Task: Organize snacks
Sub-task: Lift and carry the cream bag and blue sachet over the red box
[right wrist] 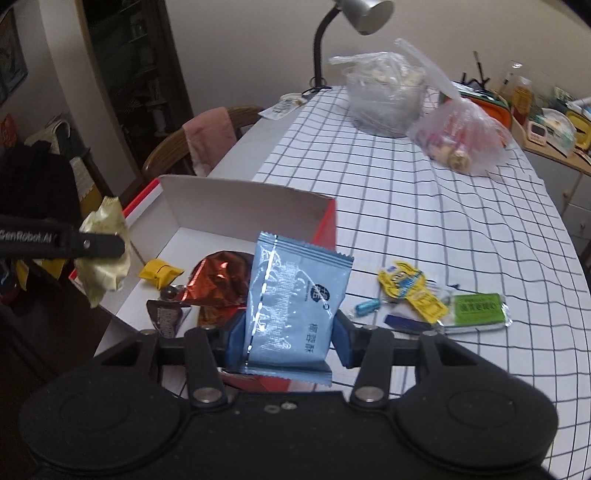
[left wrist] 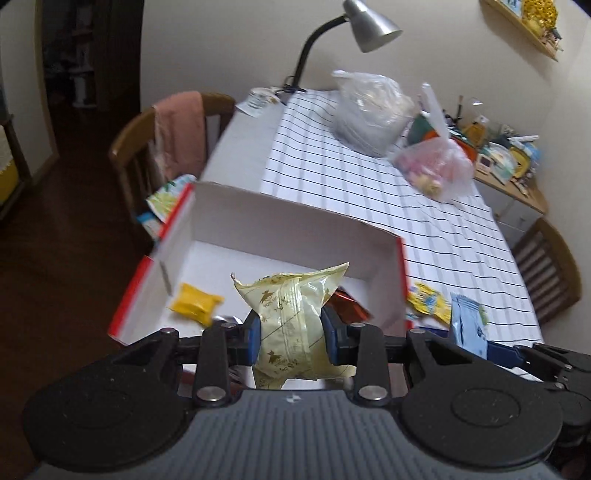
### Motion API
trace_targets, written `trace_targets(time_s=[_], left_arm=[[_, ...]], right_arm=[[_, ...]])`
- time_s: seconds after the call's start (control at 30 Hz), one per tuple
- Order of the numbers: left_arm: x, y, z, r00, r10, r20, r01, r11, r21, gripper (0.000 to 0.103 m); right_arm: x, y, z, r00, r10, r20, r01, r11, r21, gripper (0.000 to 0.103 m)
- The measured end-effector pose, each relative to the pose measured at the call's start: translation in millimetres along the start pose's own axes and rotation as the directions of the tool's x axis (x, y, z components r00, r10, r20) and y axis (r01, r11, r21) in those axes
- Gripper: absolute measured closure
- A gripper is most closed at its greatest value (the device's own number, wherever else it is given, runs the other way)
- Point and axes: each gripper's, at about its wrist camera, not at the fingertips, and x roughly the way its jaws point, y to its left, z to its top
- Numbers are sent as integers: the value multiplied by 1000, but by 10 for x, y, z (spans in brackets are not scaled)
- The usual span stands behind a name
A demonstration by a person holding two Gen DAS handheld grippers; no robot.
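Note:
My left gripper (left wrist: 291,332) is shut on a pale yellow snack packet (left wrist: 291,317) and holds it above the open white box with red sides (left wrist: 280,225). In the right wrist view the same packet (right wrist: 105,251) hangs over the box's left edge (right wrist: 243,206). My right gripper (right wrist: 288,336) is shut on a light blue snack packet (right wrist: 295,299), held upright over the box's near right corner; it also shows in the left wrist view (left wrist: 467,325). Inside the box lie a small yellow packet (right wrist: 159,273), a red foil packet (right wrist: 218,280) and a dark wrapper (right wrist: 166,317).
Loose snacks lie on the checked cloth right of the box: a yellow-blue packet (right wrist: 410,288), a green packet (right wrist: 476,310), a small blue candy (right wrist: 367,306). Two plastic bags (right wrist: 384,96) (right wrist: 461,136) and a desk lamp (right wrist: 354,14) stand farther back. Chairs flank the table.

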Motion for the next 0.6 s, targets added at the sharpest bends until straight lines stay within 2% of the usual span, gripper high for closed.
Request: trace_targets(time_s=[0.27, 0.6], left_arm=[[283, 244, 177, 996, 92, -5, -91, 995, 45, 70], [691, 378, 258, 989, 135, -66, -127, 985, 113, 70]], right_arm=[[373, 386, 93, 999, 3, -46, -6, 998, -69, 56], [843, 587, 115, 993, -25, -115, 13, 994, -106, 57]])
